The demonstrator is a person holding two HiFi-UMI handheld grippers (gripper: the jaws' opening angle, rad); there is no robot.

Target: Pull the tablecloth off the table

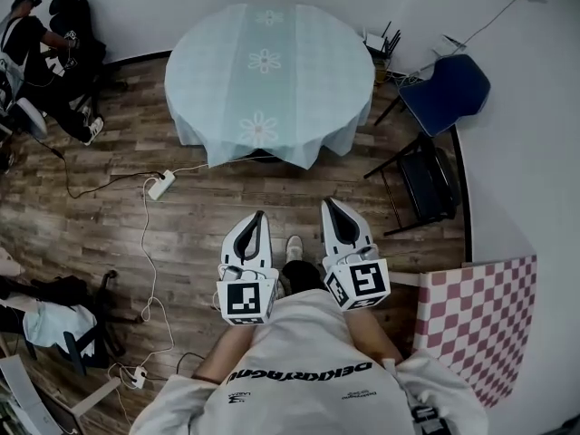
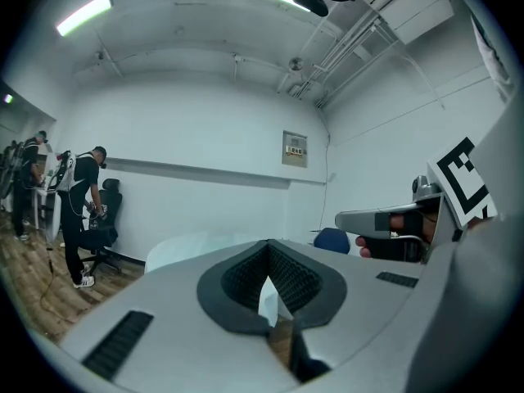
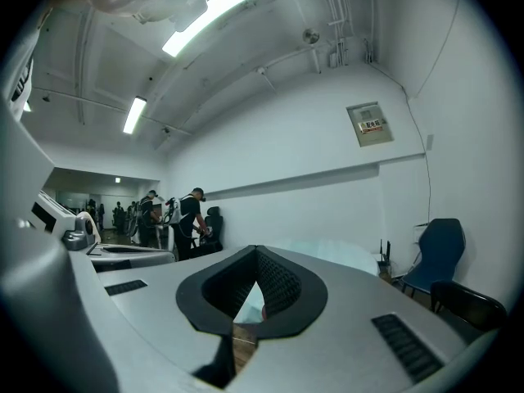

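A round table under a pale blue tablecloth [image 1: 269, 80] with white flower prints stands at the top middle of the head view; the cloth hangs down all round. My left gripper [image 1: 258, 216] and right gripper [image 1: 327, 204] are side by side in front of my chest, both pointing at the table and well short of its near edge. Both are shut with nothing in them. In the left gripper view the left gripper [image 2: 268, 248] has its jaws together, the tablecloth [image 2: 184, 248] pale beyond. The right gripper [image 3: 256, 252] looks the same, with the tablecloth [image 3: 340, 254] behind it.
A blue chair [image 1: 444, 93] and a black folding chair [image 1: 426, 184] stand right of the table. A white power strip [image 1: 161, 185] and its cable lie on the wood floor to the left. A person [image 1: 41, 57] sits at far left. A pink checked cloth [image 1: 480, 320] lies at right.
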